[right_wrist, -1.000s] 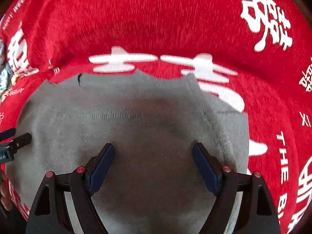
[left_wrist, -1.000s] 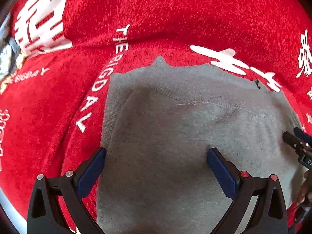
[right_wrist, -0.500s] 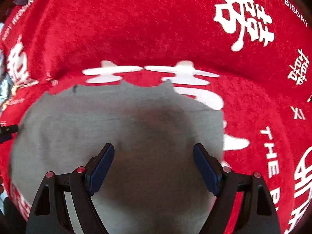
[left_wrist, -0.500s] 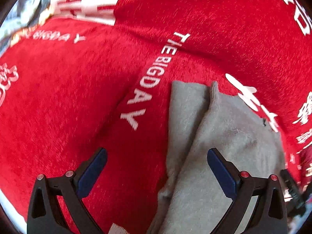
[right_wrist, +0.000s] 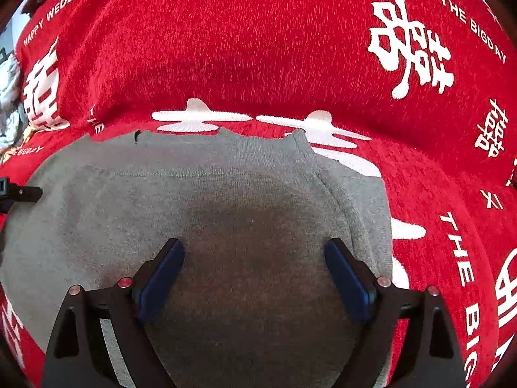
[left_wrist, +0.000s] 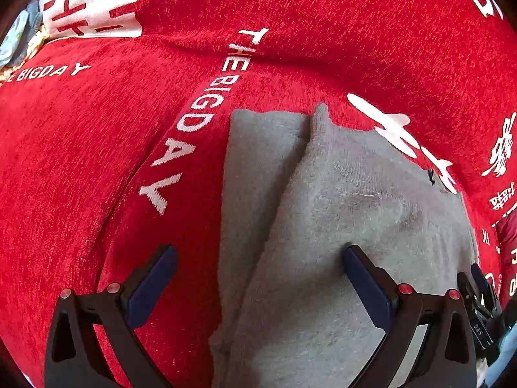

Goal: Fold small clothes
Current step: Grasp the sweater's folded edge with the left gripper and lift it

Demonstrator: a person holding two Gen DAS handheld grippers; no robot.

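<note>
A grey knit garment (left_wrist: 339, 210) lies flat on the red blanket, with a narrower layer sticking out from under its left side. My left gripper (left_wrist: 258, 252) hangs open over that left edge, one finger above the blanket and the other above the grey cloth. My right gripper (right_wrist: 254, 245) stands over the garment (right_wrist: 210, 194) near its right seam; its jaws are opening and nothing is pinched between them. Each view catches the other gripper at its edge: the right gripper (left_wrist: 478, 291) and the left gripper (right_wrist: 22, 192).
The red blanket (right_wrist: 258, 48) with white lettering and large white characters covers the whole surface around the garment. A pile of pale and dark clothes (right_wrist: 9, 97) sits past its far left edge.
The left gripper has swung from above the garment's middle to its left edge. The right gripper has shifted slightly over the cloth and its fingers stand a little wider.
</note>
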